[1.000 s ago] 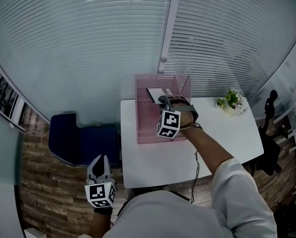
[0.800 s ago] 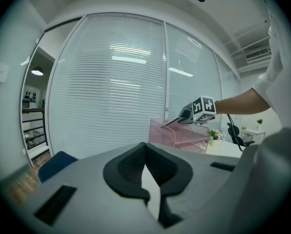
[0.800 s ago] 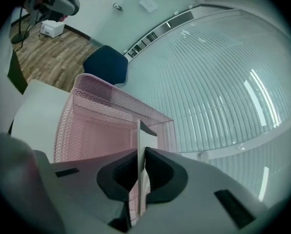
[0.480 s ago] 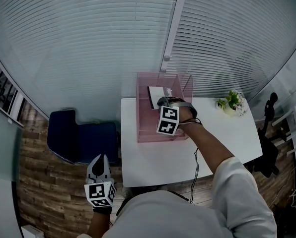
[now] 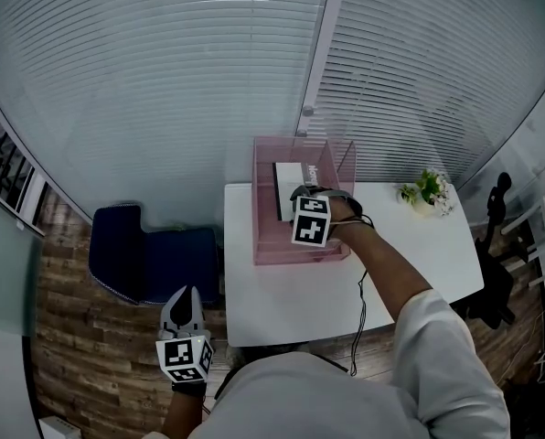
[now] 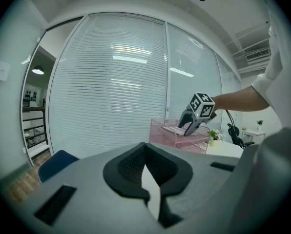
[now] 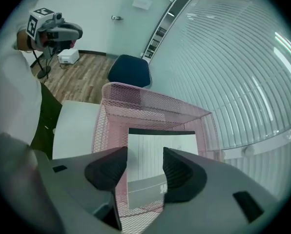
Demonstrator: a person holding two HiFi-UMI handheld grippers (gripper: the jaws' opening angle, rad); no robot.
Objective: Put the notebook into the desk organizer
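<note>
Notebook (image 7: 145,160) inside organizer (image 7: 135,99); long axis points toward blinds (image 7: 243,72)

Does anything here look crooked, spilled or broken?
Nothing stands out. The notebook sits squarely inside the pink organizer. The right gripper is opening its jaws around it without pressing it, and the small plant stands upright.

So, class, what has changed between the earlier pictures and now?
The right gripper has its jaws opening, letting go of the notebook, which sits in the pink organizer. The left gripper stayed low, jaws shut; the table and plant are unchanged.
</note>
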